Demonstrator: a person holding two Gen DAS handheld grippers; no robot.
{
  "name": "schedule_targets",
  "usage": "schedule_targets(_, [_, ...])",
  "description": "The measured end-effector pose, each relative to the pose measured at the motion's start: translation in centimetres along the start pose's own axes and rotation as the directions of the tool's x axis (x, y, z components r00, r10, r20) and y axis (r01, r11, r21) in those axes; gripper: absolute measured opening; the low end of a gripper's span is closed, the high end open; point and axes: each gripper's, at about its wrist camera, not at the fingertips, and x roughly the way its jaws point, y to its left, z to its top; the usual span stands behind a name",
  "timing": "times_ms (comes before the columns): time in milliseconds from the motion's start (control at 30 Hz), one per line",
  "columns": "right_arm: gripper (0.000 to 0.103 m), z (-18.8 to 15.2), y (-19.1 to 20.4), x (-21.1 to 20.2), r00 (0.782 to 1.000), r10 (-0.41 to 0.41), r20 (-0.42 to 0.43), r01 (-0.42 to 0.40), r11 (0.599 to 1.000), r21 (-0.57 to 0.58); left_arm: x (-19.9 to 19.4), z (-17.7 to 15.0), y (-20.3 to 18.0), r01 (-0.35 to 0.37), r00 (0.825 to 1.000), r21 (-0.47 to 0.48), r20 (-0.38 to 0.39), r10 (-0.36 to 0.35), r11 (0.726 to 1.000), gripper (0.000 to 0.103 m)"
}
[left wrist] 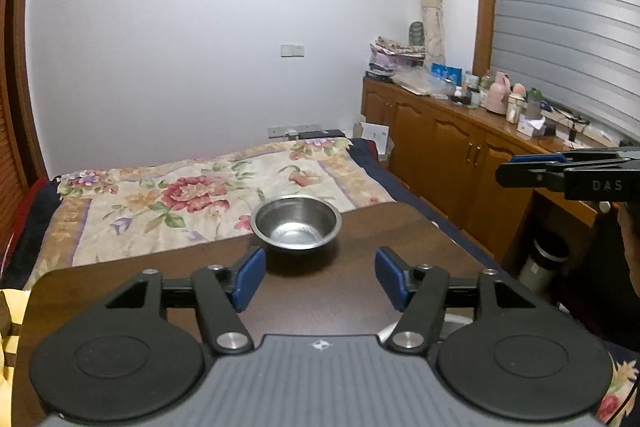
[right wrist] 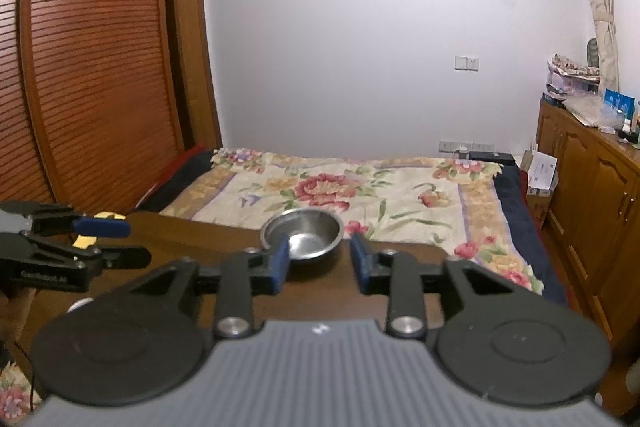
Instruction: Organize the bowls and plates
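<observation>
1. Here, a steel bowl [left wrist: 296, 223] sat upright near the far edge of a dark wooden table [left wrist: 360, 291], with nothing visible inside it.
2. The left gripper [left wrist: 320, 277] hovered short of the bowl, its blue fingers [left wrist: 250, 277] spread apart and holding nothing.
3. The right gripper [right wrist: 318, 263] also hung before the bowl, fingers parted and empty.
4. Beyond the table's far edge lay a floral bedspread [right wrist: 360, 191].

A steel bowl [left wrist: 296, 223] sits upright at mid-frame on the dark wooden bench [left wrist: 360, 291], near its far edge. The left hand-held gripper [left wrist: 320, 277] hangs below it, blue pads [left wrist: 250, 277] parted and empty. The right hand-held gripper [left wrist: 520, 167] juts in at right.
</observation>
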Motion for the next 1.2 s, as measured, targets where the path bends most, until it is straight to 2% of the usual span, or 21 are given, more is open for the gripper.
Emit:
schedule_targets(100, [0.048,0.6,-0.5,0.7,1.0,-0.003,0.003,0.003,1.0,0.004,0.7,0.9,0.6,-0.016,1.0,-0.01,0.004,0.016,1.0,0.07])
schedule_targets(533, [0.049,2.7,-1.7,7.1,0.999,0.037,-0.03,-0.037,0.999,-0.001,6.6,3.3,3.7,-0.059,0.998,-0.055,-0.023,0.057,0.997,0.072])
schedule_targets(800, [0.049,0.4,-3.3,12.7,0.994,0.065,-0.086,-0.06,0.997,0.05,12.4,2.7,5.4,-0.085,0.993,-0.064,-0.083,0.079,0.994,0.072])
schedule_targets(1200, [0.049,-1.7,-3.9,18.9,0.983,0.106,-0.152,-0.088,0.989,0.118,19.0,1.7,6.7,-0.054,0.987,-0.114,-0.154,0.036,0.992,0.069])
